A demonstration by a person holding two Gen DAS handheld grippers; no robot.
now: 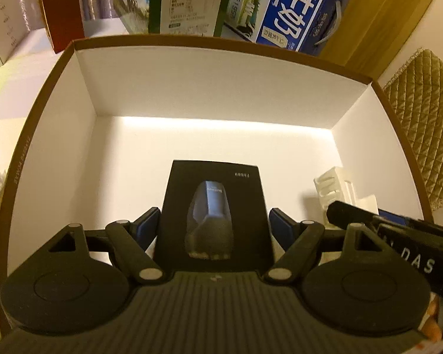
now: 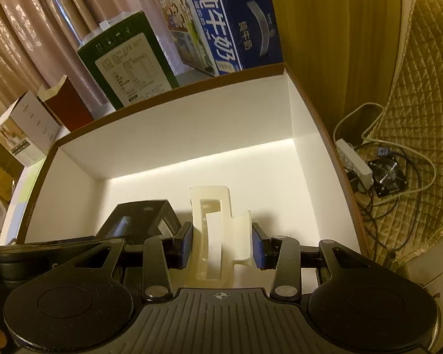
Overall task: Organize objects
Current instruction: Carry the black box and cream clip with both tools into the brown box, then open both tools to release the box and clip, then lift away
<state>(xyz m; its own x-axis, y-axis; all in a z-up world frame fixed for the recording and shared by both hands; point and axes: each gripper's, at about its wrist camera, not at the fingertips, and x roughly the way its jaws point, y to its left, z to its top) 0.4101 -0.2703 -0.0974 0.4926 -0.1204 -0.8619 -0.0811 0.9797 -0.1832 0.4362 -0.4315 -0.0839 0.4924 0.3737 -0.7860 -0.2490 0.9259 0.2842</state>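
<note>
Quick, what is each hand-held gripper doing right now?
Left hand-held gripper: closed on the black box.
Right hand-held gripper: closed on the white plastic holder.

A big open box (image 1: pixel 82 88) sits on the table. Inside it, near the front, lies a small box (image 1: pixel 212 206) with a plastic holder (image 2: pixel 212 236) to its right (the two are near each other but apart). The far part of the big box floor is bare. Behind the big box stand a milk carton (image 2: pixel 221 23) on the right, a tall carton (image 2: pixel 127 70) left of it, and two smaller cartons (image 2: pixel 65 106) farther left.
</note>
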